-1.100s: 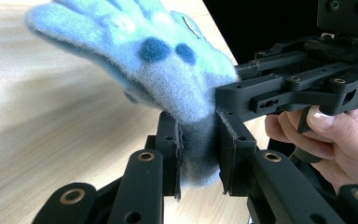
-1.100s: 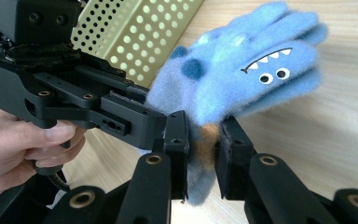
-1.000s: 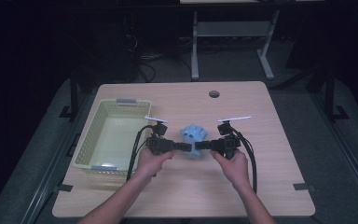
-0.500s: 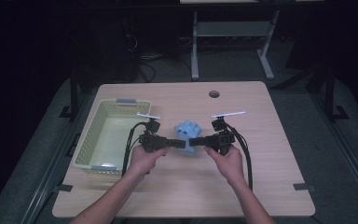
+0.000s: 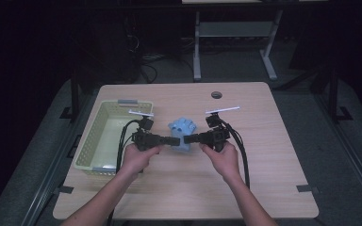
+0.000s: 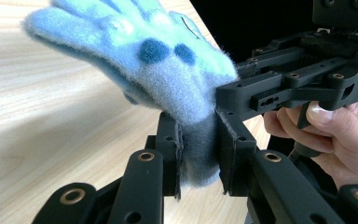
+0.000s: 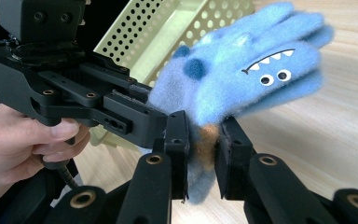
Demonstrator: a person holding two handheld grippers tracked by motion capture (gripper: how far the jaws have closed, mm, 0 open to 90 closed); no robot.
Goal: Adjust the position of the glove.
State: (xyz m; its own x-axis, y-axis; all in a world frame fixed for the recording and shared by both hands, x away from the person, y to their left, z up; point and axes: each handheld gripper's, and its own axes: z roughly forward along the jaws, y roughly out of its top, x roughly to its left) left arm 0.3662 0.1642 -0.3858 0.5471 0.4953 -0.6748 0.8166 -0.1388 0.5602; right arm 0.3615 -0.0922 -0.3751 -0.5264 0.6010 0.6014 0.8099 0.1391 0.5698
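- My left gripper (image 5: 173, 141) and right gripper (image 5: 188, 139) meet nose to nose over the middle of the table (image 5: 264, 188), each clamped on the cuff end of the same blue glove (image 5: 182, 128).
- Left gripper view: my jaws stand narrow, pads pressed on the fuzzy cuff of the glove (image 6: 168, 70); the right gripper (image 6: 233, 100) bites in just beside mine.
- Right gripper view: same story mirrored. Jaws narrow, squeezed on the cuff, an orange-brown patch showing between the pads. The glove (image 7: 247, 79) has a little face with teeth and eyes, and its fingers hang out past the jaws.
- The glove looks to be off the wood, held between the two tools, fingers pointing away from me. I cannot tell whether the fingertips brush the table.
- The yellow basket (image 5: 89, 141) sits on the left of the table, near my left hand (image 5: 139, 157), with nothing in it that I can make out. I judge it the likely place for the glove.
- Risk: both grips sit on one small bit of soft fleece. If my hands pull apart, the cuff stretches or slips from one pair of pads.
- Risk: the tools crowd each other. A small twist could knock jaw on jaw and loosen a hold.
- Risk: the loose fingers may catch the basket rim on the way over and drape outside it.
- Risk: if one side lets go early, the glove swings on the other and lands askew.
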